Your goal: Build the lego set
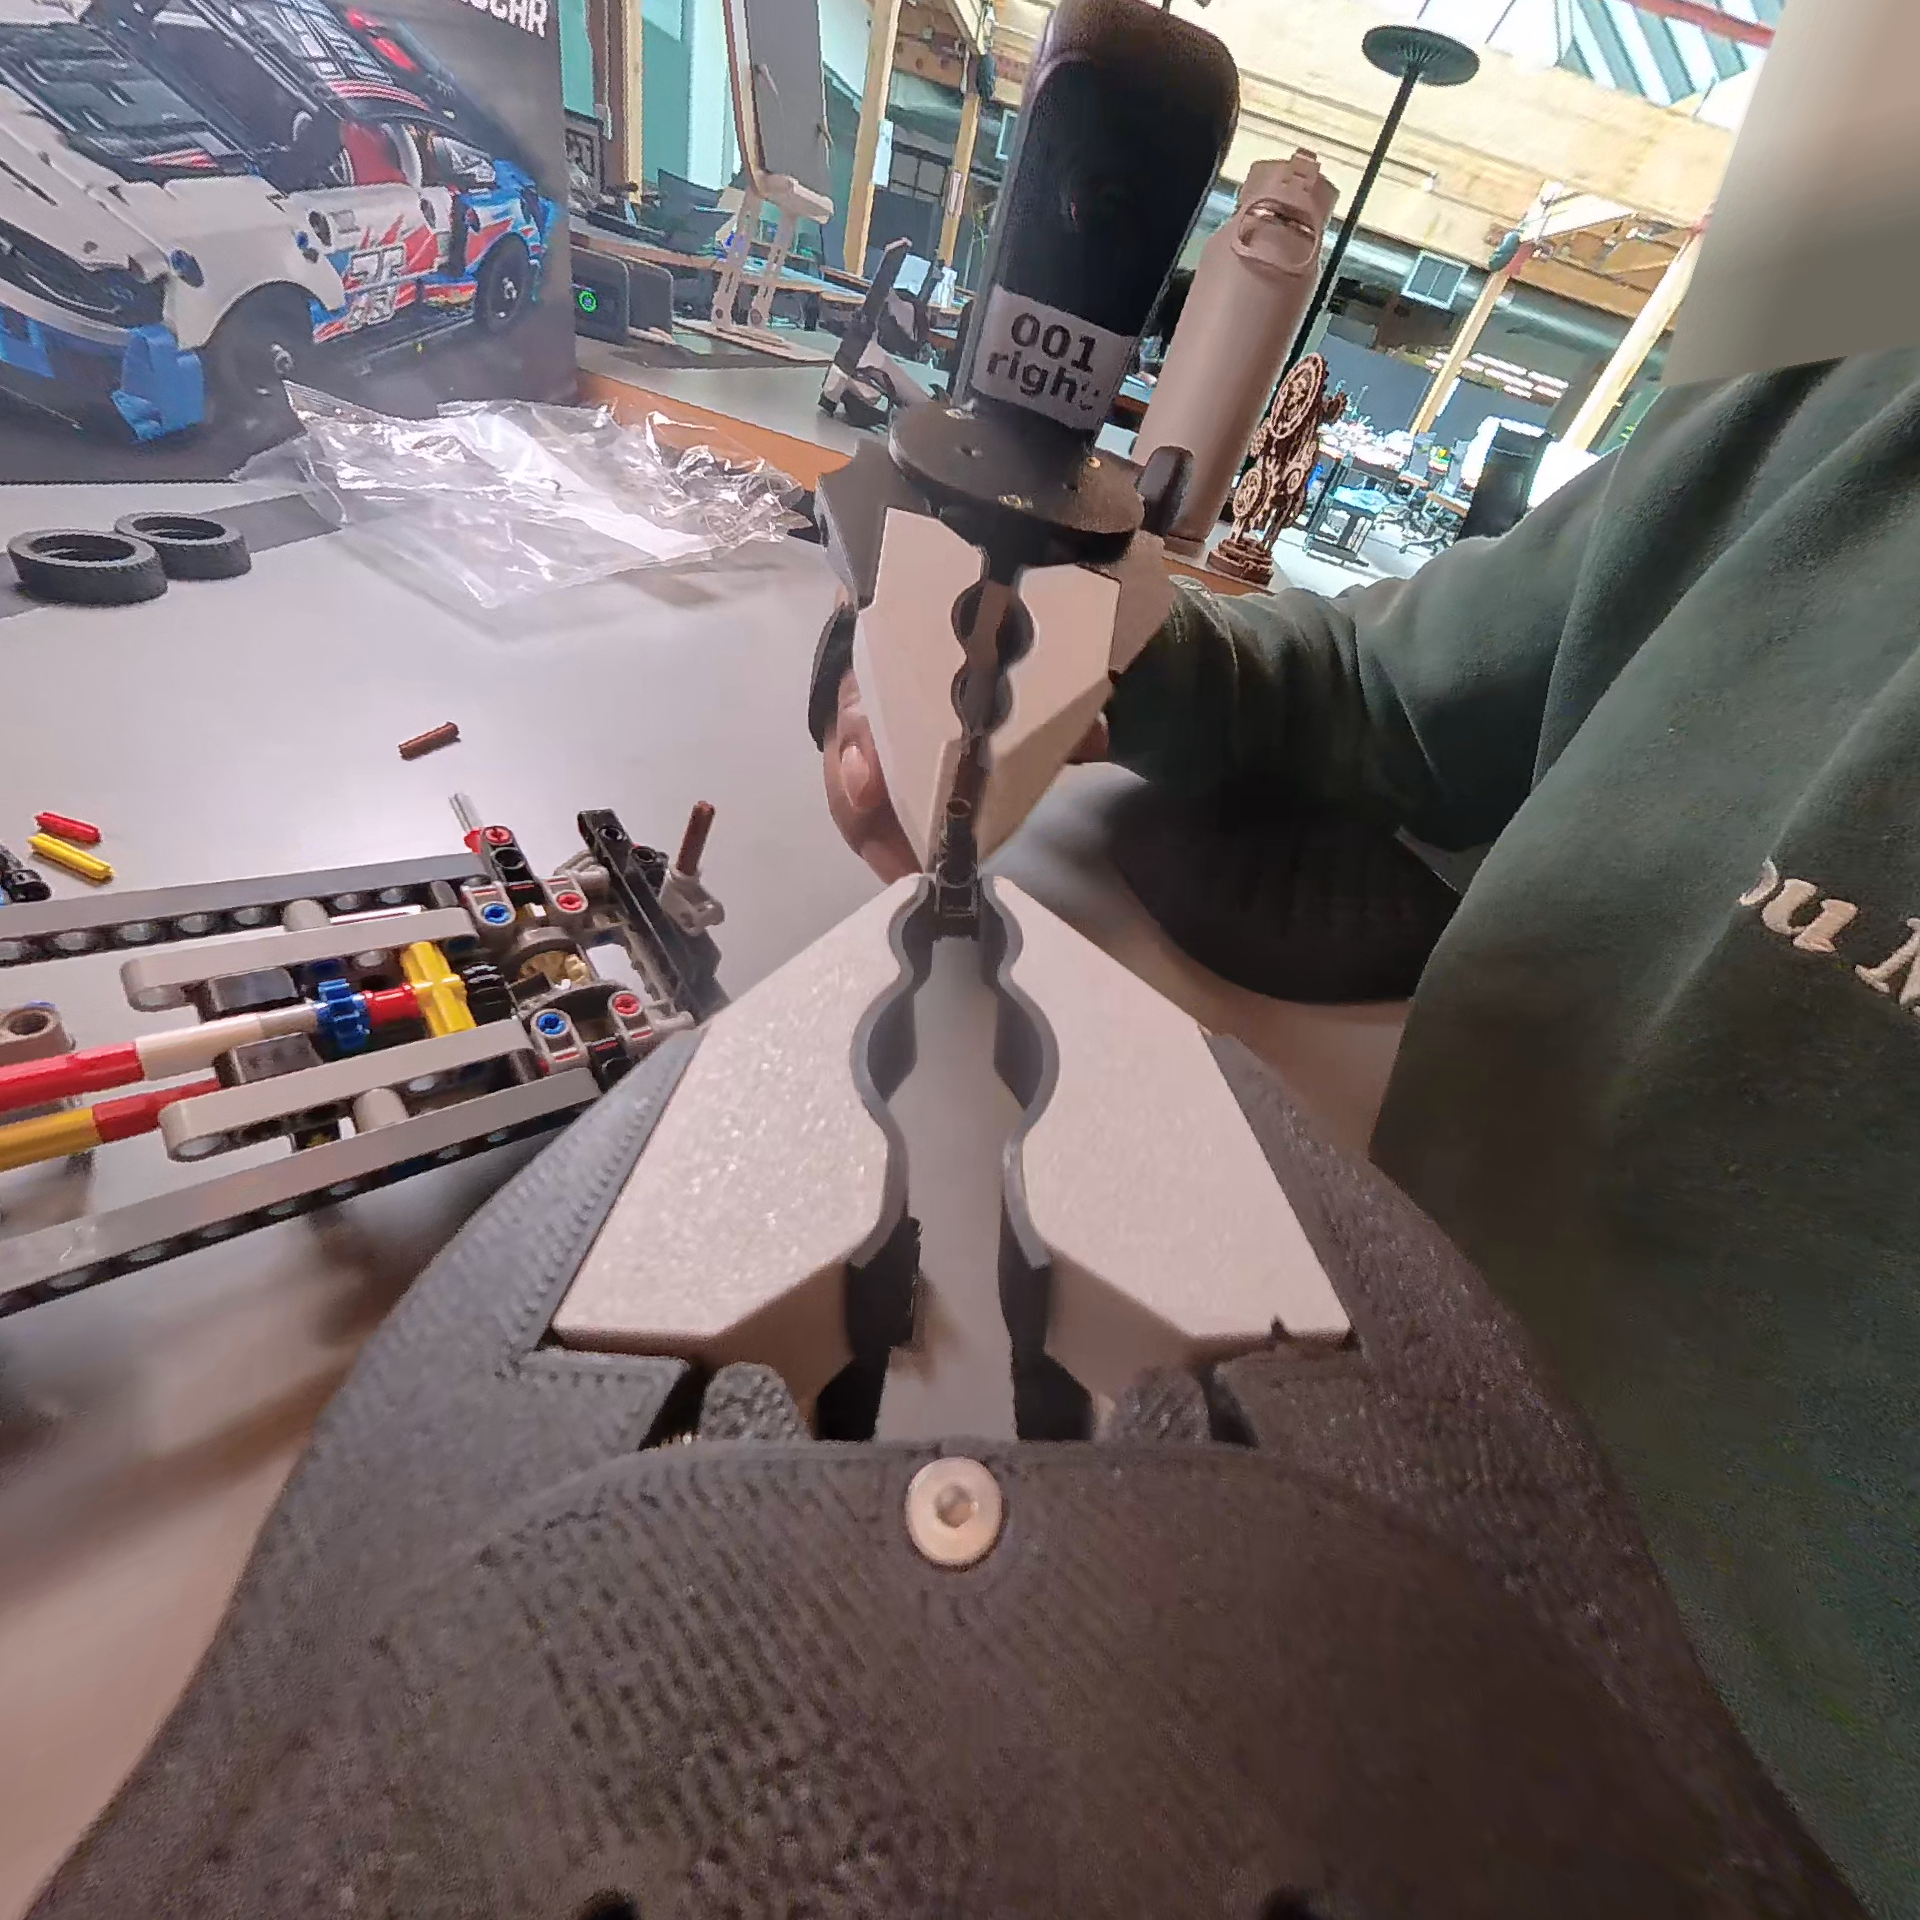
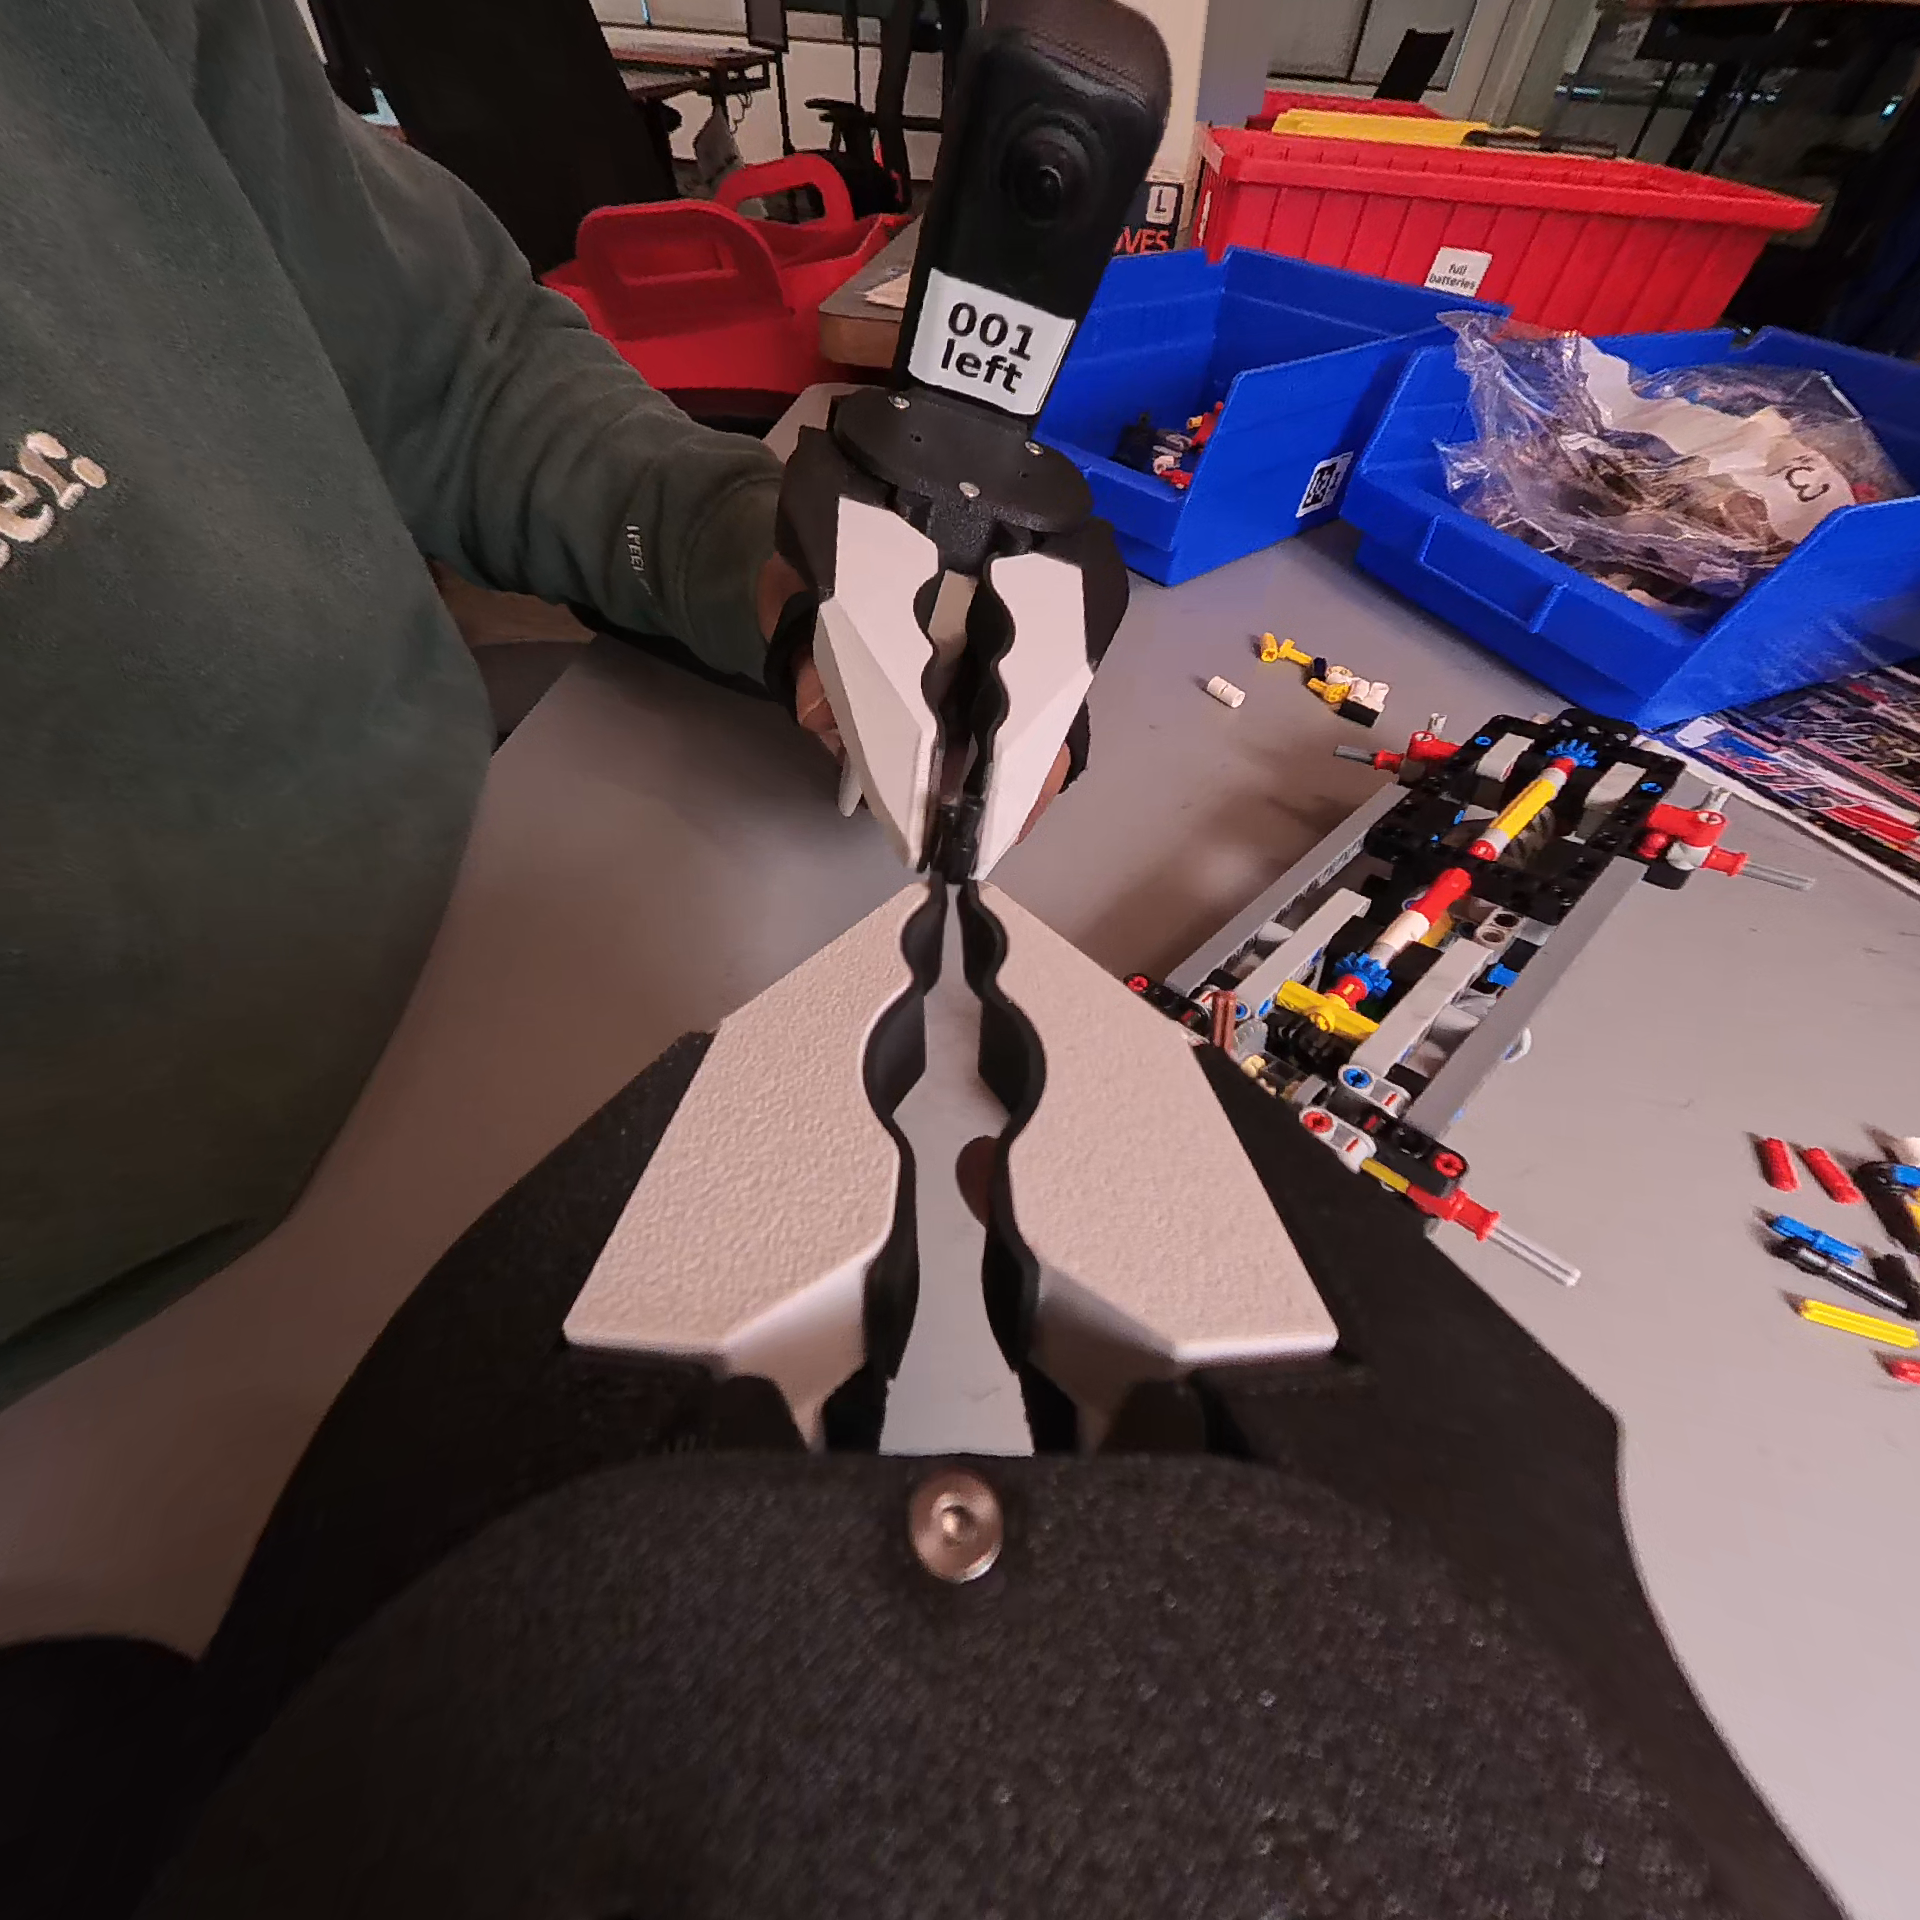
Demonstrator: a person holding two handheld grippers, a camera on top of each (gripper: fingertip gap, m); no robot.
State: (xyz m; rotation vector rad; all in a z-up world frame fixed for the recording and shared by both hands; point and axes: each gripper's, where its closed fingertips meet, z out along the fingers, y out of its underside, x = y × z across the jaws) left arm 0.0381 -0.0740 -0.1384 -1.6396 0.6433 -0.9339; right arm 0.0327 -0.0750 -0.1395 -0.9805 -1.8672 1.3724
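left gripper (image 1: pixel 954 902): pinching a small black piece (image 1: pixel 954 896) at the tips
right gripper (image 2: pixel 948 883): tips nearly shut, nose-to-nose, probably mating parts mid-air
chassis (image 2: pixel 1434 977): parked mid-bench, free for later
spare pins (image 2: pixel 1839 1236): scattered by bench edge

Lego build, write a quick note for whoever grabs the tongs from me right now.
Left tongs: shut on a small black piece, held above the table.
Right tongs: shut on a thin dark pin, tip to tip with the left; the two parts meet but whether they are seated cannot be told.
Chassis: partly built, flat on the grey table, untouched.
Loose: two tyres, brown pin, red and yellow pins, more parts in the blue bins.
Left: finish joining the held parts, fit them to the chassis, add wheels and body.
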